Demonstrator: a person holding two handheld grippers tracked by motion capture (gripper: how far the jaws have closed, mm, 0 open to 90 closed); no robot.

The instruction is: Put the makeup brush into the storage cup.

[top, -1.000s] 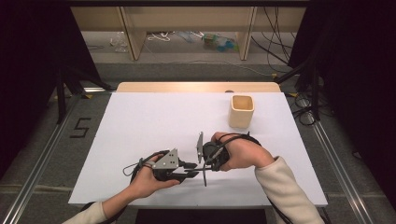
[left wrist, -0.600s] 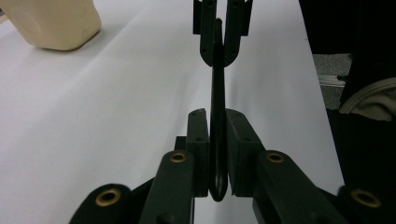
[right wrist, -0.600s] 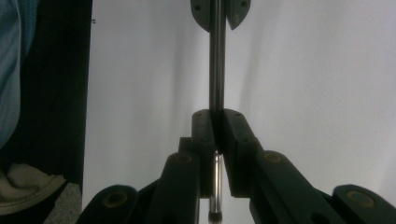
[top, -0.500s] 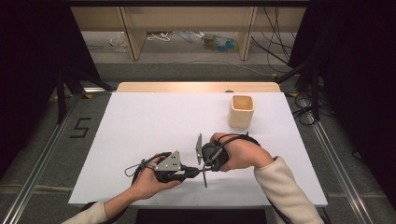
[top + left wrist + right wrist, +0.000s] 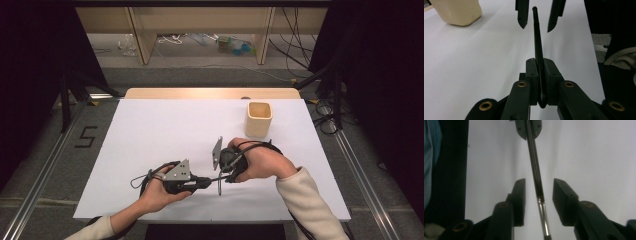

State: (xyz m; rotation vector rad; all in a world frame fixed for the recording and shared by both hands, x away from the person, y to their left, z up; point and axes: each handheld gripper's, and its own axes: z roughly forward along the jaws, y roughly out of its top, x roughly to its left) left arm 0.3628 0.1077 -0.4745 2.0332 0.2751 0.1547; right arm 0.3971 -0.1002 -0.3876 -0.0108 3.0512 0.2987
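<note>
Left gripper (image 5: 540,82) around slim, black, glossy pen (image 5: 537,40)

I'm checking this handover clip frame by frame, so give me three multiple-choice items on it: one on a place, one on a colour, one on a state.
1. Where does the cup stand?
A. Far right part of the table
B. Near left corner
C. On the floor

2. What colour is the cup?
A. Red
B. Cream
C. Blue

3. What holds the thin black rod?
A. Right gripper
B. Left gripper
C. Nothing

Key: 1 A, the high view shows it beyond the right hand. 2 B, pale cream walls. 3 B, the left gripper's pads clamp it; the right gripper's jaws have just been opening, apart around it.
</note>
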